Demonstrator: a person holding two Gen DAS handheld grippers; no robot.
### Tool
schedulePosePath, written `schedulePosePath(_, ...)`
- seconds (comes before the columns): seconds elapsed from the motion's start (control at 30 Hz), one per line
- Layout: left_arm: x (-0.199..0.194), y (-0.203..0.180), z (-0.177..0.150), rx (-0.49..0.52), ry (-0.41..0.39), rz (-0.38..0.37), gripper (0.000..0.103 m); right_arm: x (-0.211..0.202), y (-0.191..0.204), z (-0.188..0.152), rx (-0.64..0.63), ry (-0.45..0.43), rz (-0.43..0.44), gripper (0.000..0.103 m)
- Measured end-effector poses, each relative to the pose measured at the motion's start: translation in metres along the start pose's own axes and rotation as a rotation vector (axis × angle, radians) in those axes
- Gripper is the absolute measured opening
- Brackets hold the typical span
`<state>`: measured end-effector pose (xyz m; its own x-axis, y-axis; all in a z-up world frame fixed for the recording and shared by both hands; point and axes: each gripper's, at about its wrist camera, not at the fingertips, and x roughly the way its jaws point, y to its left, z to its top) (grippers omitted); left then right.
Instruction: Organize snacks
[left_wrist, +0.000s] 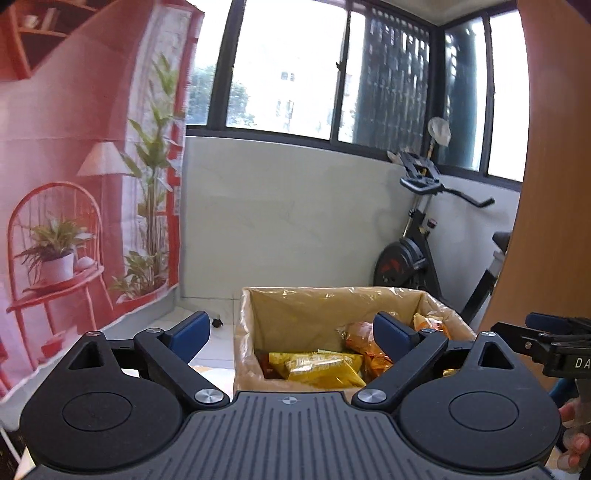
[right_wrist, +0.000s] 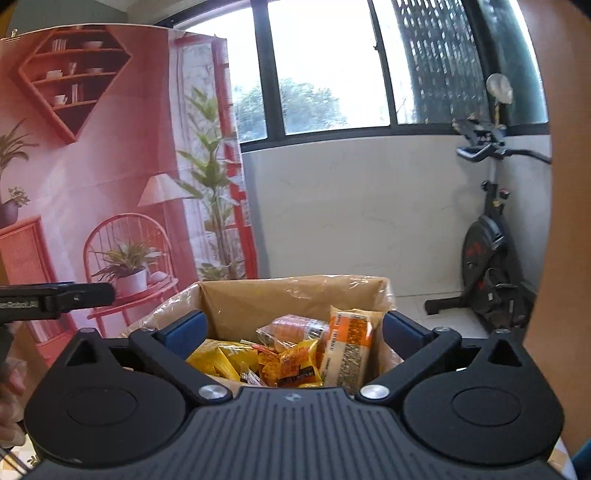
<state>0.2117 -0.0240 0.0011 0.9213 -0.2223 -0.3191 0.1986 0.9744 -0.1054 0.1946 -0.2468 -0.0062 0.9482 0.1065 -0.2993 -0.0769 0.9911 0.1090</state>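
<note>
Inside one cardboard box (right_wrist: 295, 299), lined with clear plastic film, lie the snacks: in the right wrist view I count one tall orange-and-white packet (right_wrist: 349, 350) leaning upright against the right inner wall, one clear packet of round orange biscuits (right_wrist: 295, 326) beside it at the back, one bright yellow bag (right_wrist: 221, 360) to the left, and a loose heap of small orange-and-yellow wrapped pieces (right_wrist: 291, 365) in the middle, too jumbled to count. From the left wrist view the same box (left_wrist: 321, 306) shows one long yellow bag (left_wrist: 317, 369) lying flat near the front and orange packets (left_wrist: 360, 341) behind it. Both grippers hover just above the near rim of the box. Seen from its own camera, the left gripper (left_wrist: 291, 332) has its two blue-padded fingers spread wide with nothing between them, and the right gripper (right_wrist: 291, 326) is likewise spread wide and empty, its pads standing over the box's left and right sides. Each gripper shows at the edge of the other's view, the right one (left_wrist: 546, 339) with a person's fingers (left_wrist: 574, 443) on its handle. Beyond the box stand one pale half wall under dark-framed windows (right_wrist: 332, 66), one black exercise bike (right_wrist: 491, 254) at the right, and one pink printed backdrop (right_wrist: 110, 166) with chair, lamp and plants at the left.
</note>
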Motion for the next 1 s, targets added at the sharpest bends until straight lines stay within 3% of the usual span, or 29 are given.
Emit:
schedulePosePath(0.1,-0.017,0.002,-0.003,-0.019,0.0,-0.01,0.097,-0.019,0.006,-0.001,-0.01,-0.014,-0.006,0.103)
schedulePosePath(0.3,-0.053,-0.01,-0.012,0.066,-0.019,0.1,0.097,-0.056,0.018,-0.01,-0.012,-0.034,0.009,0.103)
schedulePosePath(0.43,-0.079,-0.01,-0.018,0.055,0.008,0.083,0.097,-0.082,0.028,-0.017,-0.012,-0.053,-0.005,0.103)
schedulePosePath(0.7,-0.129,-0.012,-0.028,0.035,-0.016,0.091,0.097,-0.124,0.046,-0.034,-0.005,-0.074,-0.014,0.103)
schedulePosePath(1.0,-0.168,-0.026,-0.026,0.086,-0.079,0.15,0.097,-0.161,0.067,-0.038,-0.016,-0.082,-0.016,0.103)
